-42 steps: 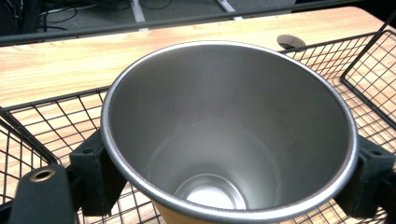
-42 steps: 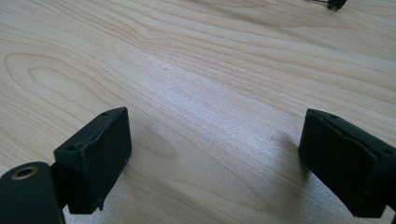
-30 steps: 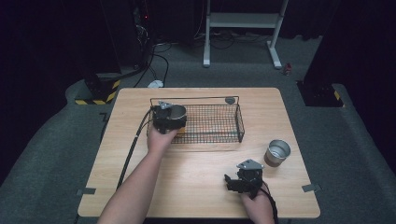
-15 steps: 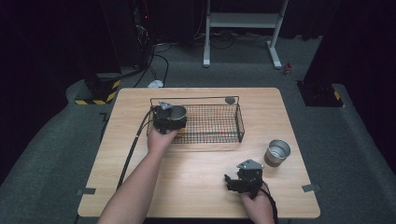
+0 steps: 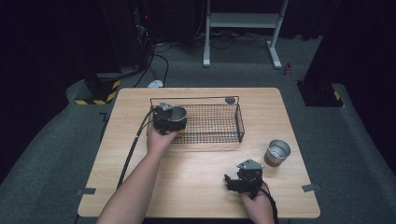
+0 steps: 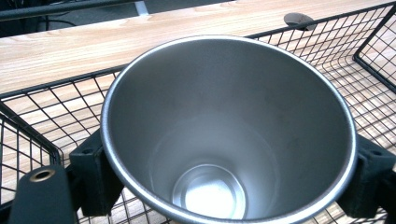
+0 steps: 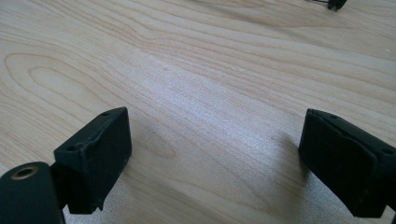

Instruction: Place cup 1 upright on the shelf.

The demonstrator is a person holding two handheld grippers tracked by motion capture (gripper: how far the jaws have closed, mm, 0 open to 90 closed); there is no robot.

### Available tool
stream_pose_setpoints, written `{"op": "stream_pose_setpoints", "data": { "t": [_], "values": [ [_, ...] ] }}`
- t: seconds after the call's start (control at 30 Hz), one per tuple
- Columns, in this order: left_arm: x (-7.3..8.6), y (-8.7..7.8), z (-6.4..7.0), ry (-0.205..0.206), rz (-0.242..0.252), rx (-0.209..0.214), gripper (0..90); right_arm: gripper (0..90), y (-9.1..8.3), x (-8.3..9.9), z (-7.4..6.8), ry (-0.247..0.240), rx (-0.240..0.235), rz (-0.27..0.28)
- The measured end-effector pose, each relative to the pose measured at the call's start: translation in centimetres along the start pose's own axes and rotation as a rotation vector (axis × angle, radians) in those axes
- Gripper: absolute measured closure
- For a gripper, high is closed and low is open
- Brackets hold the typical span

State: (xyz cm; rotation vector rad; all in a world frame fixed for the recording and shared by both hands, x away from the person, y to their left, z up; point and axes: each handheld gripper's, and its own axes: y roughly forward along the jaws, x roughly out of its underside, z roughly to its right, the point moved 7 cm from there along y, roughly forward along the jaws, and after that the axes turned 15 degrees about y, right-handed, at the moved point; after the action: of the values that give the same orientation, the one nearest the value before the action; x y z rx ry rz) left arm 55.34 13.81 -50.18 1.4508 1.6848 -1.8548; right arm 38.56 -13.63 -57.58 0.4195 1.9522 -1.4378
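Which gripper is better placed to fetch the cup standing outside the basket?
Right. The right gripper is open and empty, near that cup; the left gripper holds another cup over the basket.

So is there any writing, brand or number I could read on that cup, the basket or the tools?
None: no readable text in these pictures.
The cup in the left tool is plain steel, unmarked.
The wire basket, the second cup and the right tool show no labels.
The yellow-black striped floor block carries stripes, no words.

1 overhead forward-down view, 2 close gripper views, shared wooden table (image 5: 196, 158)
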Motion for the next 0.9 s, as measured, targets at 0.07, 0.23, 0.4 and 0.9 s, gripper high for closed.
{"op": "stream_pose_setpoints", "data": {
  "t": [0.07, 0.23, 0.4, 0.9],
  "values": [
    [0.09, -0.07, 0.02, 0.006, 0.000, 0.002, 14.1, 9.5, 0.00, 0.00, 0.00, 0.000, 0.000, 0.000],
    [0.36, -0.21, -0.03, 0.018, 0.000, 0.002, 14.1, 9.5, 0.00, 0.00, -0.01, 0.000, 0.000, 0.000],
    [0.50, -0.32, 0.03, 0.037, -0.002, 0.001, 14.0, 9.5, 0.00, 0.00, 0.00, 0.000, 0.000, 0.000],
    [0.70, -0.42, 0.20, 0.044, -0.007, 0.001, 14.0, 9.5, 0.00, 0.00, 0.00, 0.000, 0.000, 0.000]
  ]
}}
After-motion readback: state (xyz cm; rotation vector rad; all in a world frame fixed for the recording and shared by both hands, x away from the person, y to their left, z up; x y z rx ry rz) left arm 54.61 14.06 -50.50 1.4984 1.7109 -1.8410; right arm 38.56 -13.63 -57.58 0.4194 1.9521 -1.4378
